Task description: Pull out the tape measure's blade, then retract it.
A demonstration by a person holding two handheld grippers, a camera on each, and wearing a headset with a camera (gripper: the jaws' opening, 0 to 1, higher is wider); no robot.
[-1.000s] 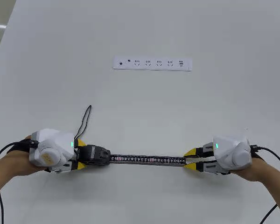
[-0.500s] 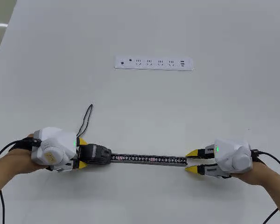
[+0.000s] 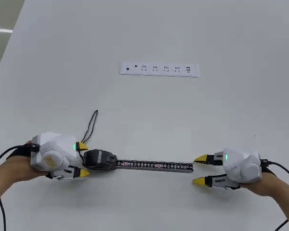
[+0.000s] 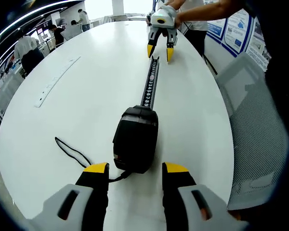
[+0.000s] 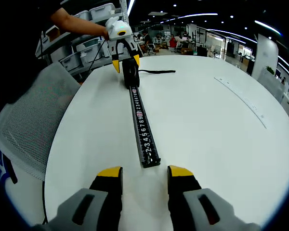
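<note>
A black tape measure case [image 3: 99, 160] [image 4: 136, 138] [image 5: 130, 66] lies on the white table. Its dark numbered blade [image 3: 154, 166] [image 4: 150, 83] [image 5: 142, 126] stretches flat to the right, ending in a hook. My left gripper [image 3: 82, 159] [image 4: 135, 169] is open just behind the case, its yellow tips apart from it. My right gripper [image 3: 199, 169] [image 5: 139, 173] is open too, drawn back a little from the blade's hook end, nothing between its fingers. A thin black wrist strap [image 3: 89, 126] [image 4: 72, 150] loops off the case.
A white power strip [image 3: 159, 69] [image 4: 55, 81] [image 5: 241, 99] lies at the back of the table [image 3: 144, 115]. The table's front edge runs near both hands. Cables trail from both grippers. A mesh chair [image 5: 24, 120] stands beside the table.
Both grippers have opened and let go: the left released the case, the right released the blade's end and backed off. The blade stays pulled out on the table.
</note>
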